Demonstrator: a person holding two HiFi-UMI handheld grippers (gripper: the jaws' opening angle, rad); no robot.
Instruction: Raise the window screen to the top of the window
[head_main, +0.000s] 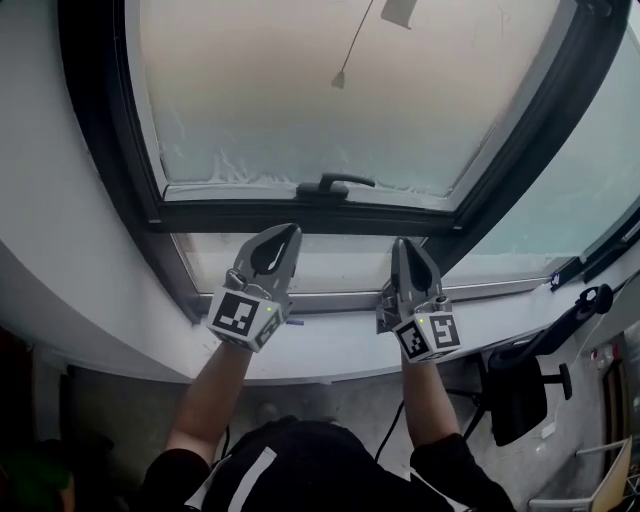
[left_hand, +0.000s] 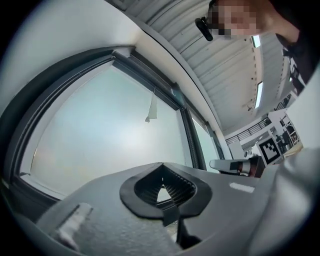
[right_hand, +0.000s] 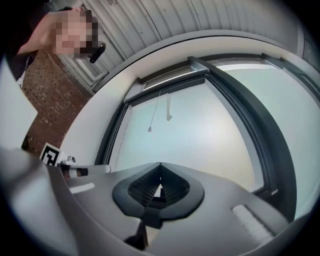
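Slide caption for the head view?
Left gripper and right gripper, jaws shut and empty, side by side over the sill, below the window handle.

The left tool (head_main: 290, 232) and the right tool (head_main: 405, 243) are grey, black inside the tips, and each bears black-and-white square markers. The window screen (head_main: 300, 80) is a pale, milky beige. The window frame (head_main: 100, 150) and the handle (head_main: 335, 184) are black. The sill (head_main: 330, 350) is white. The person's sleeves (head_main: 450, 470) are black.
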